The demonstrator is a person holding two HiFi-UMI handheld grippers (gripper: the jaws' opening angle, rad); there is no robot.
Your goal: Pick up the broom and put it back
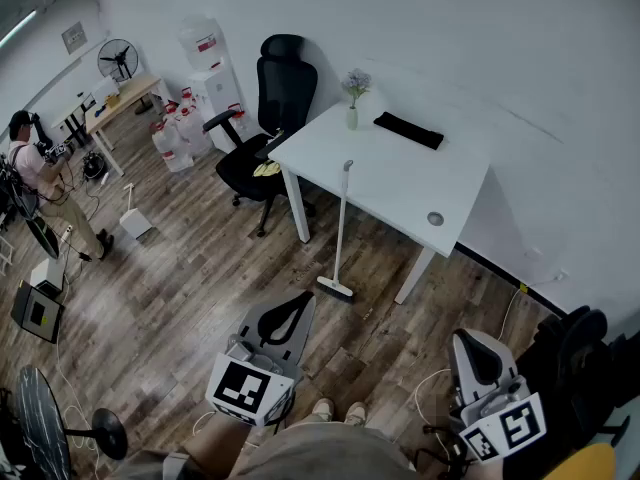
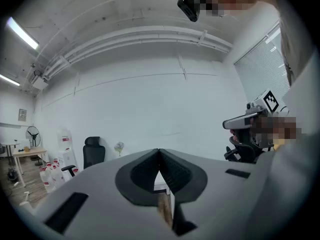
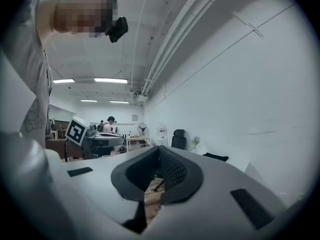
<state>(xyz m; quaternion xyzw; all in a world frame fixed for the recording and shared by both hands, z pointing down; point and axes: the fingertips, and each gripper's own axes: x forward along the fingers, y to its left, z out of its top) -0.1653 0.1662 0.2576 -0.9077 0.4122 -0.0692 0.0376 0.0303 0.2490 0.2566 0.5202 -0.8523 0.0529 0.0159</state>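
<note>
The broom [image 1: 341,230] stands upright with its white handle leaning on the front edge of the white table [image 1: 400,183]. Its flat head [image 1: 335,288] rests on the wooden floor. In the head view my left gripper [image 1: 304,297] is held level just in front of the broom head, a short way from it, jaws shut and empty. My right gripper [image 1: 467,335] is lower right, beside the table's right leg, also shut with nothing in it. Both gripper views show closed tips, on the left gripper [image 2: 159,150] and on the right gripper [image 3: 159,147].
A black office chair [image 1: 270,118] stands at the table's left end. On the table are a vase of flowers [image 1: 354,93] and a black pad [image 1: 408,130]. Water bottles [image 1: 175,133] and a person [image 1: 30,178] are far left. A floor fan [image 1: 60,423] and cables lie near my feet.
</note>
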